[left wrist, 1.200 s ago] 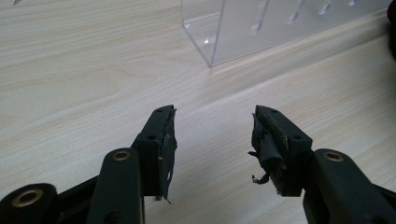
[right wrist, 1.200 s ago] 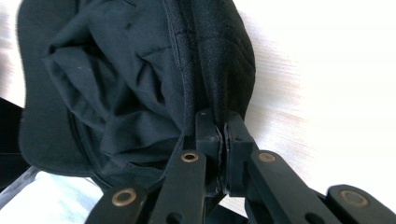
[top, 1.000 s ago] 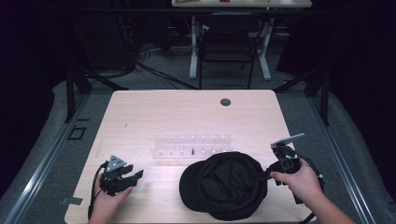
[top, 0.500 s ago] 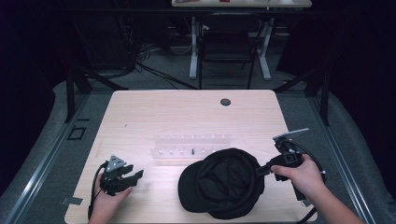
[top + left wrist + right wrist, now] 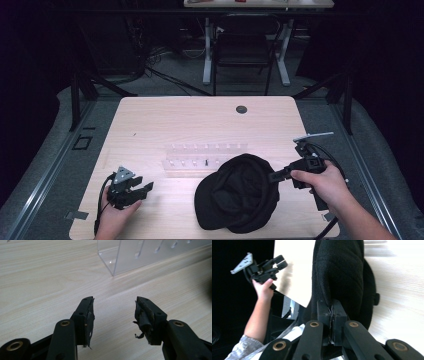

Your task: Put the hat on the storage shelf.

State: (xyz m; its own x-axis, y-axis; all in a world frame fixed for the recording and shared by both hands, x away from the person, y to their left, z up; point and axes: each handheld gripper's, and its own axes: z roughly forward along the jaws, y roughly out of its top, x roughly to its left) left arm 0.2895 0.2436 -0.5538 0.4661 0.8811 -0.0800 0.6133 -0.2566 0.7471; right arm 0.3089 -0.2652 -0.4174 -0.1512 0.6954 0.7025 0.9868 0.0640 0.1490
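Two grippers in play | right gripper point(image 5: 278, 174) clenched on edge of black cap point(image 5: 239, 193), fabric pinched flat between jaws | cap dragged slightly toward table point(image 5: 165, 115) front since half a second ago, now just beside clear rack point(image 5: 200, 155) | left gripper point(image 5: 141, 188) idle, jaws apart, empty | likely repositioning cap, goal unclear.

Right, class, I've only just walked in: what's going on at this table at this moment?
A person sits at a wooden table with tongs in each hand. The right tongs are shut on the edge of a black cap, which lies near the table's front edge. The left tongs are open and hold nothing, resting low over bare wood at the front left. Behind the cap stands a clear plastic rack, touched by neither hand.
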